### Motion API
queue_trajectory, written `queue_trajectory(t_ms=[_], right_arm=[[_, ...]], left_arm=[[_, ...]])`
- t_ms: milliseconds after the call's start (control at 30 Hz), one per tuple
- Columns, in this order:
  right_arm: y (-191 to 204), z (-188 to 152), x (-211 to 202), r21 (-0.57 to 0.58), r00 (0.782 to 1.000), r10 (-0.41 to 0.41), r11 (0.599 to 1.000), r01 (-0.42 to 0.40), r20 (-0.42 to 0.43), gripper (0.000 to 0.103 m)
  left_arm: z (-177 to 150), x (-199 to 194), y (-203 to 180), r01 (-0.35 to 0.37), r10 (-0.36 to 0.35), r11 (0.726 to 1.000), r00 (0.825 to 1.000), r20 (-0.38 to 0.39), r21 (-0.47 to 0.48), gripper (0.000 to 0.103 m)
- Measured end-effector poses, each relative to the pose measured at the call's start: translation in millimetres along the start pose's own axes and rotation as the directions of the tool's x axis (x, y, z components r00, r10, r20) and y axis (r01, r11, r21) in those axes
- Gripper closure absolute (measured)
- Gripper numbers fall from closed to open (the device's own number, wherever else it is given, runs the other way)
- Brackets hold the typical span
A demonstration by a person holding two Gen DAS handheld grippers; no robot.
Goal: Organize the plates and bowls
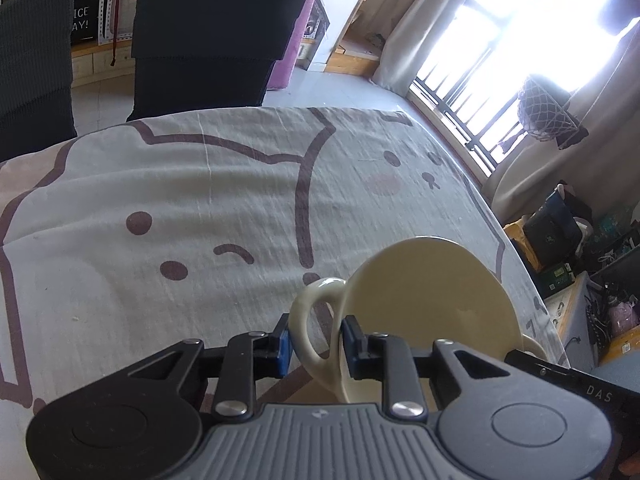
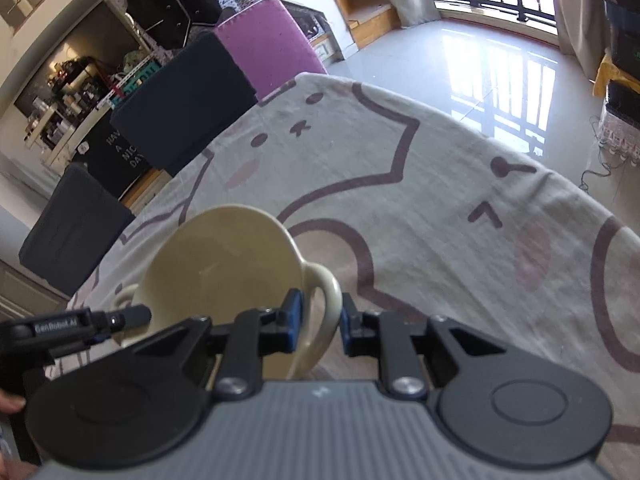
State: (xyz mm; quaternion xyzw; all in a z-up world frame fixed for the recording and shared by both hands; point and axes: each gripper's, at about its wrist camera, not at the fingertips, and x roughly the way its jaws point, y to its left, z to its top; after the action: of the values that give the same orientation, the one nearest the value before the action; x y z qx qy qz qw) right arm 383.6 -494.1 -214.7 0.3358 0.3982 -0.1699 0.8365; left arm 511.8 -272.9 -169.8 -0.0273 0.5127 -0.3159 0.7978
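Both grippers clamp the cream two-handled bowl [image 1: 428, 304] above the tablecloth [image 1: 200, 208], left gripper [image 1: 316, 350] and right gripper [image 2: 320, 322] each nearly closed on a handle

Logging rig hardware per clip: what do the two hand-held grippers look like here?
Both look alike: a grey ribbed body, black rounded housings with disc caps, black linkage arms with silver pivot bolts, and blue pads on the fingers. Left hand-held gripper; right hand-held gripper. In the right wrist view the left one's black side reads "GenRobot.AI"; in the left wrist view the right one's edge shows "DAS". No cables or sleeves visible.
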Motion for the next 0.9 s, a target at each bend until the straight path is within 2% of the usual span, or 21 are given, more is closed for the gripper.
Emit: queue_trajectory(t_ms=[233, 500, 633, 900], right_arm=[[2.8, -0.4, 1.8, -0.007, 1.000, -0.008, 1.000, 0.008, 0.005, 0.079], [6.9, -4.1, 0.5, -0.051, 0.999, -0.026, 0.998, 0.027, 0.037, 0.079], [9.9, -4.8, -2.2, -0.077, 0.998, -0.039, 0.996, 0.043, 0.057, 0.078], [12.9, -2.9, -20.8, -0.103, 0.995, -0.010, 0.994, 0.021, 0.102, 0.078]], left_arm=[[0.9, 3.1, 0.1, 0.006, -0.006, 1.000, 1.000, 0.004, -0.002, 0.074], [-6.8, -2.5, -9.2, -0.019, 0.015, 0.998, 0.998, 0.053, 0.067, 0.075], [-9.2, -10.3, -16.8, -0.039, 0.031, 0.995, 0.996, 0.081, 0.094, 0.075], [-11.5, -38.6, -24.6, -0.045, 0.035, 0.996, 0.991, 0.129, 0.077, 0.075]])
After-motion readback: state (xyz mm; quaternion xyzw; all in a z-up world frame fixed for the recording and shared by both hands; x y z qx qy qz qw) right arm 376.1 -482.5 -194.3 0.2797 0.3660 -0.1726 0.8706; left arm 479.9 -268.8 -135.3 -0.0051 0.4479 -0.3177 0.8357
